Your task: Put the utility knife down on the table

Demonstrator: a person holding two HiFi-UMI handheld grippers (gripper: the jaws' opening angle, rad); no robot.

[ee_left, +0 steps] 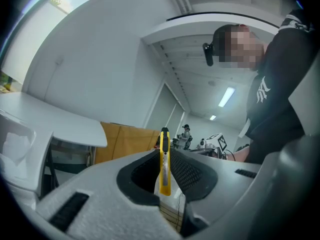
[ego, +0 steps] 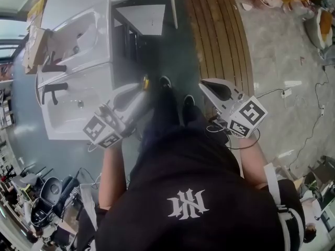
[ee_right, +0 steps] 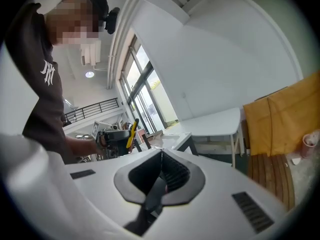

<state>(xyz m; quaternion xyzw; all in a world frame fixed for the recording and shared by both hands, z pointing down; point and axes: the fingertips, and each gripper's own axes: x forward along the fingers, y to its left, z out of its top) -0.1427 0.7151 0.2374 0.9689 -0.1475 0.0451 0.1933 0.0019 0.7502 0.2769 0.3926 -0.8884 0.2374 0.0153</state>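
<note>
My left gripper [ee_left: 164, 153] clamped on yellow utility knife [ee_left: 164, 166]; knife upright between pads, tip poking past jaw tips. Right gripper [ee_right: 161, 153] closed, nothing in it. White desk [ee_left: 55, 121] ahead-left of left gripper, apart from knife.

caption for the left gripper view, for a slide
Left gripper shut on a yellow knife, white table beyond at left.

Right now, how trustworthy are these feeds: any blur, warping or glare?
Head view: strong fisheye, the wooden planks bow. Left gripper view: utility knife sharp, corners vignetted black. Right gripper view: windows glare bright, corners black too.
</note>
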